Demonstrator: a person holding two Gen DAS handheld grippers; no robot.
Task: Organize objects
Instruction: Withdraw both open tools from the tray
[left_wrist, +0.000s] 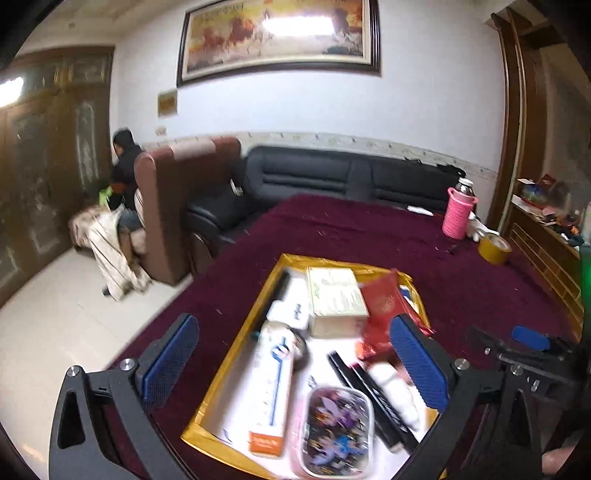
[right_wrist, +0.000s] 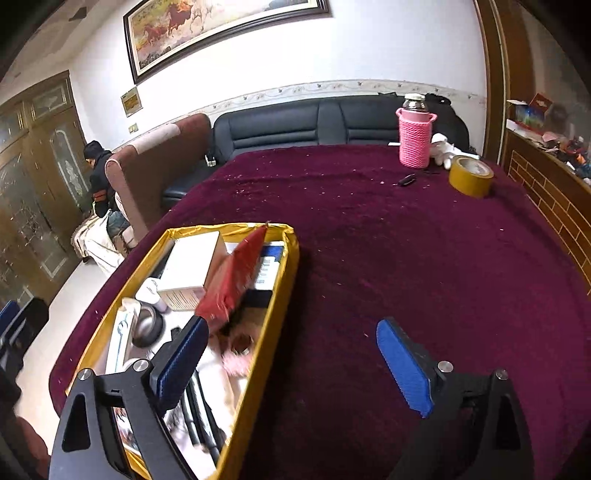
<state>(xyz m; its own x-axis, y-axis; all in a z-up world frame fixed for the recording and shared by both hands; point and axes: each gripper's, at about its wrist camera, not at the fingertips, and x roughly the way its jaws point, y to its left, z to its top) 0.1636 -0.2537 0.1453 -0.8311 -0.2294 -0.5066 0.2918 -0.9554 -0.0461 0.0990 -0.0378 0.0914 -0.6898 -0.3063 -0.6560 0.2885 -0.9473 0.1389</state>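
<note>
A dark red plush cloth covers the whole table, with a black sofa and a brown armchair behind it along the white wall, where a framed horse painting hangs. A person in dark clothes sits beyond the armchair, near the wooden doors. On the near part of the cloth lies a yellow-rimmed box packed with things: a pale cardboard carton at the far end, a red packet leaning against it, a long white tube with an orange end, a clear lidded tub of colourful bits, some black strips and a roll of dark tape. The left gripper hangs over the box with its jaws spread wide and nothing between the blue pads. The right gripper also stands wide apart and empty, one finger over the box and the other over bare cloth beside the rim. At the far right corner stand a bottle in a pink knitted sleeve, a roll of yellow tape just beside a small white toy, and a small black object near them.
</note>
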